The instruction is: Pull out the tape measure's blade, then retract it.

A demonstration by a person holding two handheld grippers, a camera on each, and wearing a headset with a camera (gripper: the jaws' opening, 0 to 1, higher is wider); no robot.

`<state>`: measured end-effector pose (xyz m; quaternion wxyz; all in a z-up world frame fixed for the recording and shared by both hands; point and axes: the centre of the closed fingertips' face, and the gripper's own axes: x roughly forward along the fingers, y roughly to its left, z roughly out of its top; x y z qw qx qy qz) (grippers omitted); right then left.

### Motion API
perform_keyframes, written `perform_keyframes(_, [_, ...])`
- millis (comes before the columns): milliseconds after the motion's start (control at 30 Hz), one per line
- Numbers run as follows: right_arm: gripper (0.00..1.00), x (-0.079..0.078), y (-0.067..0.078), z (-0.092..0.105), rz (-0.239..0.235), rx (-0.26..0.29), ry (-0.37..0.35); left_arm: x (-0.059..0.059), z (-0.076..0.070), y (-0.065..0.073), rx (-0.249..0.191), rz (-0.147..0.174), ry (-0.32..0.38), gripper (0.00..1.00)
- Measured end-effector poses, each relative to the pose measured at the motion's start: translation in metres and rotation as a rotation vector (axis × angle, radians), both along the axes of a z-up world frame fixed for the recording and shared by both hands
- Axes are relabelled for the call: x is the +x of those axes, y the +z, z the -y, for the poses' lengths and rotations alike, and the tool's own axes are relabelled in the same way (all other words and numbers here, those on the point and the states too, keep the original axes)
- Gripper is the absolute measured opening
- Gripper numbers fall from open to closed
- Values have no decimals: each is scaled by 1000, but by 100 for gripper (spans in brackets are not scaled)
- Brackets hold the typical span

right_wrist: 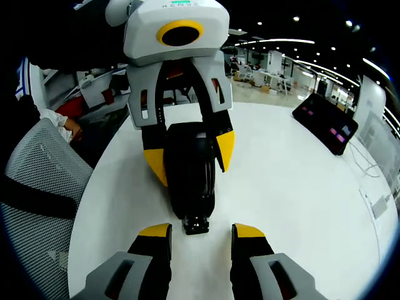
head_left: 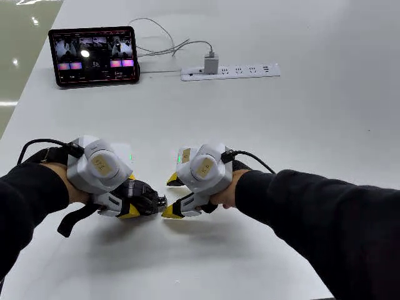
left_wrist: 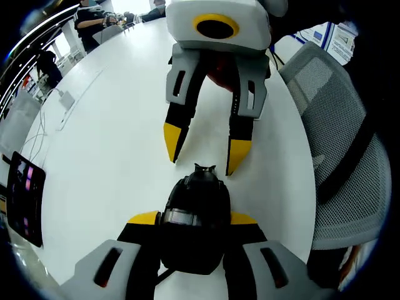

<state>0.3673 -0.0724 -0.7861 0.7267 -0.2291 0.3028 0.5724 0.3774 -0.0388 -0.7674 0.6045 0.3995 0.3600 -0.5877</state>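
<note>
Tape measure [left_wrist: 195, 219] sits clamped between the yellow-tipped jaws of the left tool [right_wrist: 190, 159], held just above the surface [head_left: 281, 125] or on it; which, I cannot tell. Its nose, with the small dark blade end at the case mouth, points straight at the right tool [left_wrist: 205, 149]. That tool faces it with its jaws spread apart and nothing between them. The blade end lies just at the mouth of that gap, near the yellow tips, with no contact that I can make out. In the head view the two tools meet nose to nose near the front of the surface, each held by a hand in a dark sleeve.

Broad bare room lies beyond the tools and to the right of them. The surface's left edge runs along a greenish floor. A grey mesh chair [left_wrist: 337, 156] stands at the near edge. Well apart at the far side are a tablet [head_left: 94, 55] with a lit screen and a white power strip [head_left: 231, 72] with a charger and looping cables.

The case is black, rounded and slightly glossy. The tools are pale grey plastic with black fingers. The surface is smooth, white and faintly reflective.
</note>
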Motion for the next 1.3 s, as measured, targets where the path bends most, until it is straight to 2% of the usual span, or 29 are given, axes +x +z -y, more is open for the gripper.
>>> perform_keyframes(100, [29,1,-2,-3,19,-9,19,0,0,-1,-1,1,1,33])
perform_keyframes(433, [12,-4,-6,-10,20,-23,70,0,0,-2,-7,1,9,34])
perform_keyframes(467, [12,-3,-7,-10,30,-31,79,0,0,-2,-8,1,10,34])
perform_keyframes(733, [11,-2,-7,-10,13,-75,70,-1,0,-2,-11,-1,14,34])
perform_keyframes(833, [9,-2,-8,-8,28,-67,98,0,0,-2,-9,0,14,34])
perform_keyframes(1000, [8,0,-8,-6,-23,-50,50,1,-1,-2,-5,6,23,33])
perform_keyframes(1100, [8,-1,-8,-6,-8,-46,63,0,-1,-2,-1,8,20,33])
perform_keyframes(1300, [8,-1,-7,-6,-13,-39,46,0,-1,-1,0,10,18,33])
